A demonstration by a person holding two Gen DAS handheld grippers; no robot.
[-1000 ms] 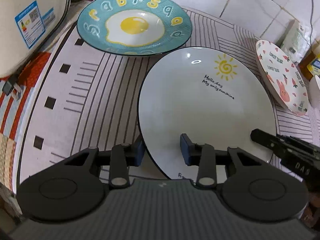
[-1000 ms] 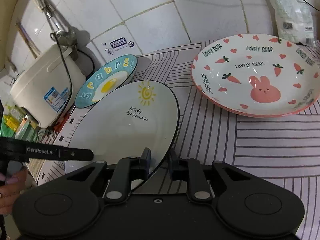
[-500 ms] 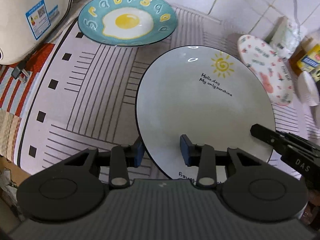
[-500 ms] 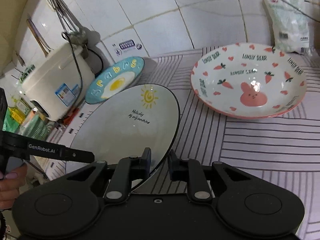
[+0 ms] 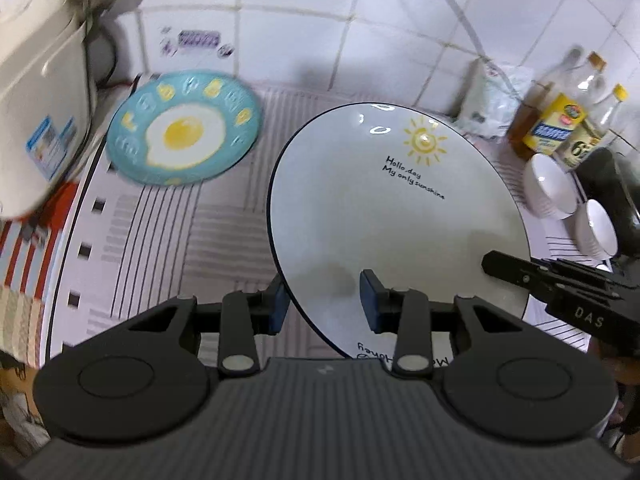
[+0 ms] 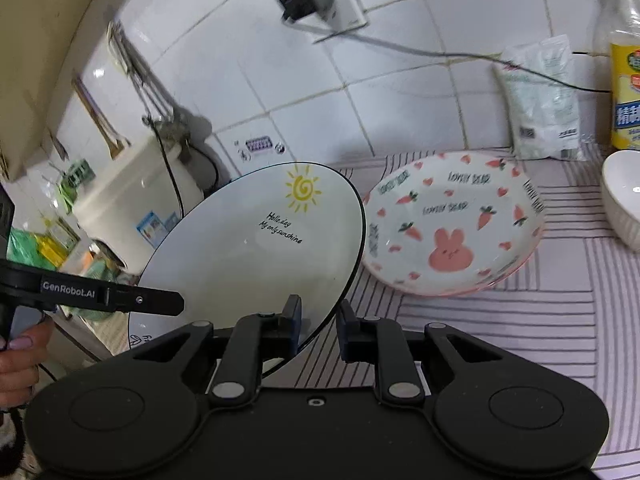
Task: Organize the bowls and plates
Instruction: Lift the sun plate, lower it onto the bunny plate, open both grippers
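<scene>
left wrist: left tongs [image 5: 323,300] pinch round white sun plate [image 5: 396,216] rim, lifted, hiding worktop [image 5: 224,240]; egg plate [image 5: 184,128] blurry | right wrist: right tongs [image 6: 318,322] pinch its other edge; bunny plate [image 6: 452,220] beside it, white bowl [image 6: 622,196] cut off

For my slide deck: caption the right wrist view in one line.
Right gripper and left gripper hold the tilted sunshine plate above the striped mat, beside the pink bunny plate.
</scene>
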